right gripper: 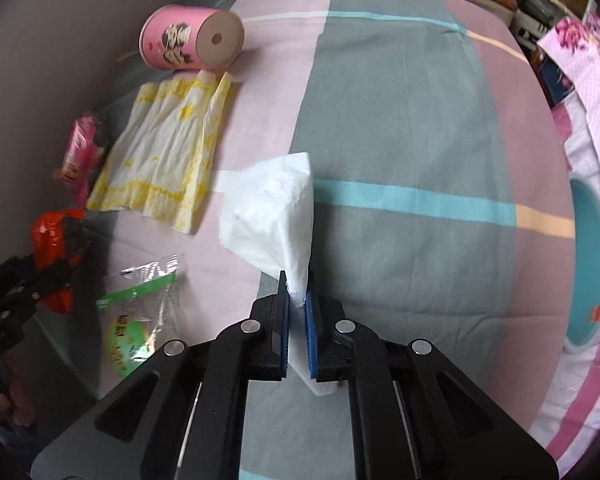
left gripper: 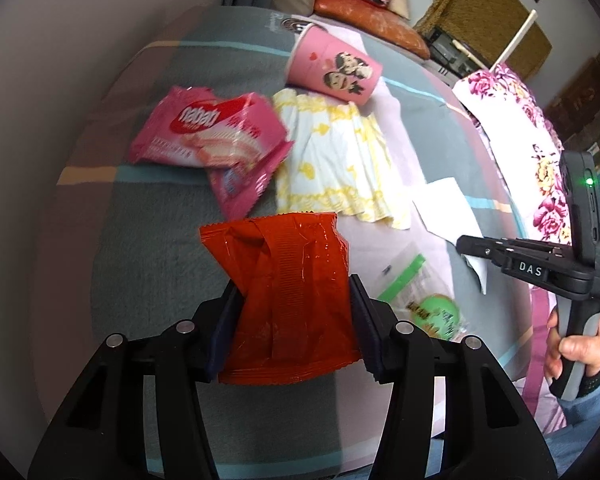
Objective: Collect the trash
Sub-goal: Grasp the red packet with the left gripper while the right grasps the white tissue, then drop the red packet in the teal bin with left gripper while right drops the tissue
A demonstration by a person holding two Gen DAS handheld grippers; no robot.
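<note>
Your left gripper point(left gripper: 292, 312) was clenched on a red foil wrapper point(left gripper: 284, 292), which filled the lower centre of the left wrist frame, pinched between both pads and crumpled at the waist. Your right gripper point(right gripper: 298, 332) was clamped on a white tissue point(right gripper: 272, 216): one corner sat pinched between the blue pads point(right gripper: 311, 340) at lower centre of the right wrist frame, the rest fanning up and to the left over the striped bedsheet point(right gripper: 420, 128).

More trash lay on the sheet. In the left wrist frame, pink wafer packets point(left gripper: 216, 140) sat at centre left, just beside a yellow-and-white napkin point(left gripper: 336, 164). A pink paper cup point(left gripper: 334, 70) lay on its side at upper centre, touching the napkin's far edge. A clear packet with a green label point(left gripper: 420, 300) lay right of the red wrapper.

At the right edge of the right wrist frame, a teal basin point(right gripper: 592, 264) rested on the floral cloth point(right gripper: 588, 92). Your hand point(left gripper: 576, 344) gripped the right handle at lower right of the left wrist frame.
</note>
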